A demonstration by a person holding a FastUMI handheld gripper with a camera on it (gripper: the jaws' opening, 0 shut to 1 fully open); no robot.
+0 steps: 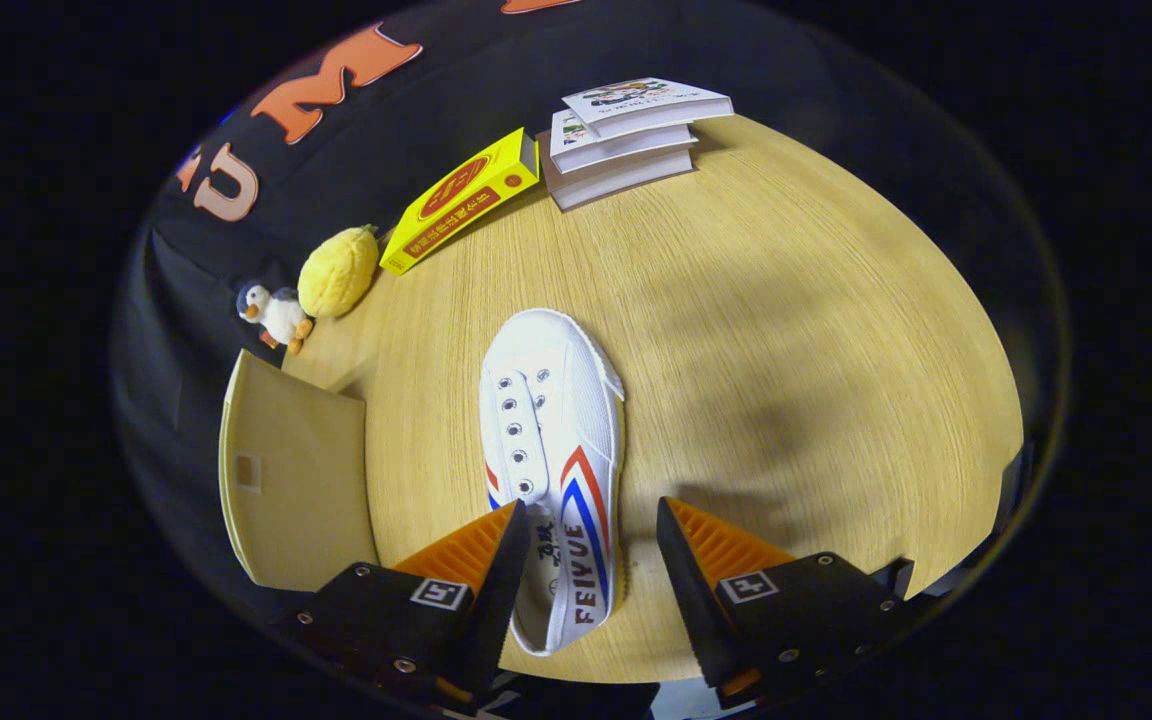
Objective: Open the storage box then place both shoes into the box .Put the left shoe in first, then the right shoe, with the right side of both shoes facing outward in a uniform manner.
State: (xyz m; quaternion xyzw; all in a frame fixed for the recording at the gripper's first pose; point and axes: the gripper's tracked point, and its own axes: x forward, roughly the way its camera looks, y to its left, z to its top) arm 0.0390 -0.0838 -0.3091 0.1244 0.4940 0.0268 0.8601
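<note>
1. On the wooden table (786, 330) lies one white canvas shoe (551, 440), toe pointing away from the gripper (586, 560), heel end between the two fingers.
2. Jaws stand apart. The left finger (476, 560) sits against or just over the shoe's inner edge; the right finger (706, 570) stands off from the striped side. Neither presses yet, as far as I can tell.
3. Handling guess: light, soft canvas upper, stiffer rubber sole. The collar will likely fold if pinched high; a hold across the heel, low near the sole, looks firmer.
4. Left of the shoe, at the table's edge, sits a beige panel (286, 470), probably the storage box or its lid; whether it is open I cannot tell.
5. Beyond the shoe: a yellow box (461, 200), a stack of books (626, 140), a yellow plush toy (338, 270) and a small penguin toy (276, 315), all well apart from the shoe.
6. Open room: bare tabletop lies to the right and ahead. The way left toward the beige panel is short, with the table edge close by.
</note>
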